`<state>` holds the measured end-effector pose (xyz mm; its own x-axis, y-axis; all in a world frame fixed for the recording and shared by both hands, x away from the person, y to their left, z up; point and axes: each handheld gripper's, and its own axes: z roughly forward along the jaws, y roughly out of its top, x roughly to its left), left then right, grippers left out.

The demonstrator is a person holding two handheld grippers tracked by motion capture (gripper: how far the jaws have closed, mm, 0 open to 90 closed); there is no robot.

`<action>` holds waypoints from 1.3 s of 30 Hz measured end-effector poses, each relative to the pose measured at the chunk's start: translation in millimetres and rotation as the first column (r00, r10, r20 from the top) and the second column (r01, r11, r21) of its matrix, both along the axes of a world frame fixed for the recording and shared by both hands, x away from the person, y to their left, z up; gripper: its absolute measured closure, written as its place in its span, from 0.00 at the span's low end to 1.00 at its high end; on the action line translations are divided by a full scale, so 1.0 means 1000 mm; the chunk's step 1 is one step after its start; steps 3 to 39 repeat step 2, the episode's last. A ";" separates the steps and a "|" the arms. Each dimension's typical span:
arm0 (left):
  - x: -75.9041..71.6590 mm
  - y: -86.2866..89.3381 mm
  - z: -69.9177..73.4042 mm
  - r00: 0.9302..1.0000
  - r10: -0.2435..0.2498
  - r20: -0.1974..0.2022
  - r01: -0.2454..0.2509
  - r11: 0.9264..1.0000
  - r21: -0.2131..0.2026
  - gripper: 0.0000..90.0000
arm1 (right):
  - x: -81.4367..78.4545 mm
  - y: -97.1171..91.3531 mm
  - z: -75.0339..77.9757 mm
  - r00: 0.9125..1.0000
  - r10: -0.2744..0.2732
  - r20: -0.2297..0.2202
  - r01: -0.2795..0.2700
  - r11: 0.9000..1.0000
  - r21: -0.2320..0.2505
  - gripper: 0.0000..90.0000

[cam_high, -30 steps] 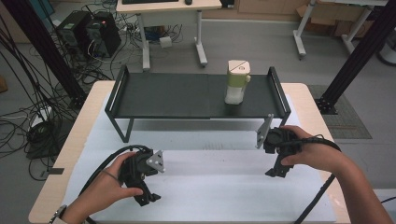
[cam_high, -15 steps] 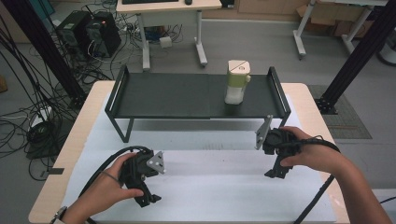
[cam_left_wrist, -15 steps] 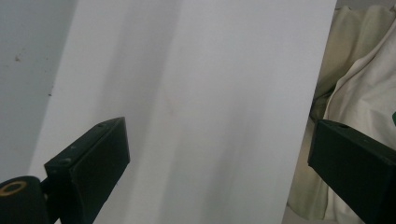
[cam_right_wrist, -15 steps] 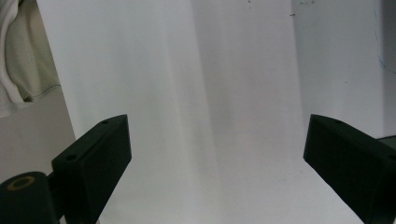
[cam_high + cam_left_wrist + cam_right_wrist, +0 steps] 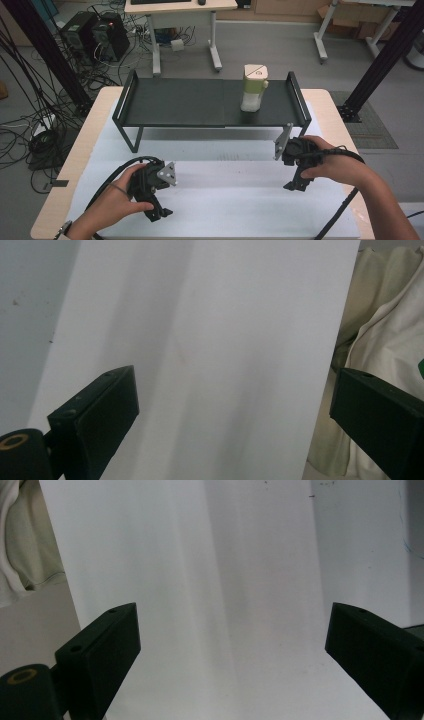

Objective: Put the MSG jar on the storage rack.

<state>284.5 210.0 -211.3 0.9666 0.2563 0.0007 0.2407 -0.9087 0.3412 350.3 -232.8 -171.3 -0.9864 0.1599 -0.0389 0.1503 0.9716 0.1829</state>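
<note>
My left gripper (image 5: 158, 214) rests low over the white sheet (image 5: 230, 200) at the front left, held in a hand. Its jaws point down at the table and stand wide apart, as the left gripper view (image 5: 235, 435) shows, with nothing between them. At the right, my right gripper (image 5: 297, 186) hangs over the same sheet, also pointing down. The right gripper view (image 5: 230, 670) shows its jaws spread wide over bare white paper. A pale green and white container (image 5: 254, 88) stands upright on the black shelf (image 5: 190, 102) at the back, far from both grippers.
The black shelf stands on legs across the table's back half, with raised end rails. Pale cloth (image 5: 385, 335) lies past the sheet's edge in the left gripper view. Cables (image 5: 340, 220) trail from both grippers toward the front edge. Desks and computers stand on the floor beyond.
</note>
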 end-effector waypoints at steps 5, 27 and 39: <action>0.000 0.000 0.000 1.000 0.000 0.001 0.000 1.000 0.000 0.06 | 0.000 0.000 0.000 1.000 0.001 -0.001 -0.001 1.000 -0.001 0.08; 0.000 0.000 0.000 1.000 0.000 0.001 0.000 1.000 0.000 0.06 | 0.000 0.000 0.000 1.000 0.001 -0.001 -0.001 1.000 -0.001 0.08; 0.000 0.000 0.000 1.000 0.000 0.001 0.000 1.000 0.000 0.06 | 0.000 0.000 0.000 1.000 0.001 -0.001 -0.001 1.000 -0.001 0.08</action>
